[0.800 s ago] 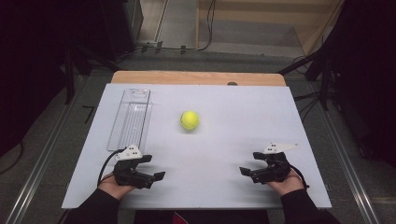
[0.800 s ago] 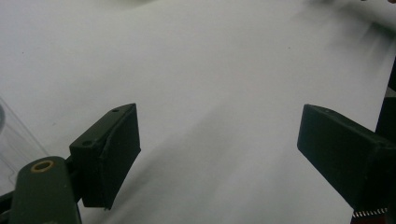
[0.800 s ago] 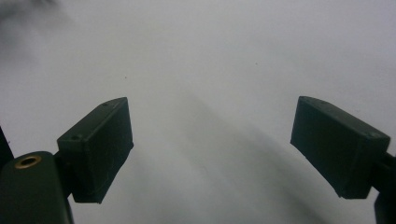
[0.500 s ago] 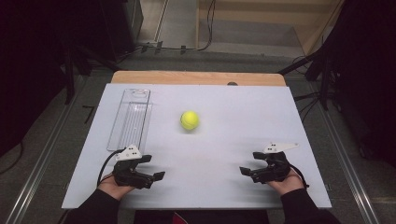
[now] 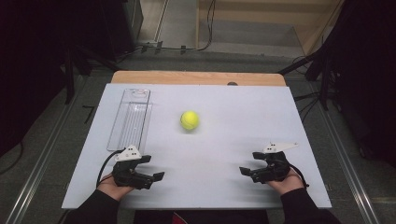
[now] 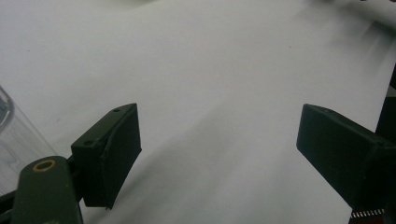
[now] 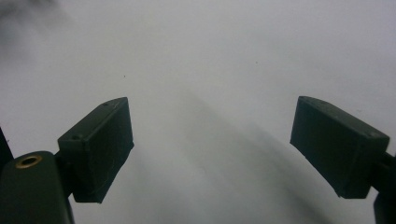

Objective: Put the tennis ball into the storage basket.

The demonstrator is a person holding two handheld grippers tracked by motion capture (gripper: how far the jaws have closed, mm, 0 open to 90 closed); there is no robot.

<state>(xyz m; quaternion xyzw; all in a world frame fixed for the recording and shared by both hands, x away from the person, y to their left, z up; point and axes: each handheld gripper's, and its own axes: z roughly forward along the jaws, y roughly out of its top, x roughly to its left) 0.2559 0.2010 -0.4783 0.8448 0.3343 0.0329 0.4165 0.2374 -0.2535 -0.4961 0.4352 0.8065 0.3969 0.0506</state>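
Yellow-green fuzzy tennis ball (image 5: 190, 120) sits mid-table on the white tabletop (image 5: 224, 196), just right of the clear plastic rectangular tray (image 5: 131, 119). Left gripper (image 5: 150, 169) and right gripper (image 5: 248, 167) rest near the front edge, jaws spread, holding nothing. Best approach: come over the ball, straddle it evenly, close gently so it doesn't roll.

One tennis ball (image 5: 189, 120) on the board, just the one, yellow-green and alone. One clear plastic tray (image 5: 130, 119), long and narrow, over on the left side. Two grippers on the count: the left gripper (image 5: 154, 169) and the right gripper (image 5: 246, 164), each with two black jaws, so four jaws all told. Two hands, one per gripper. One white board (image 5: 224, 135) under it all, and one wooden table edge (image 5: 196, 77) showing behind it
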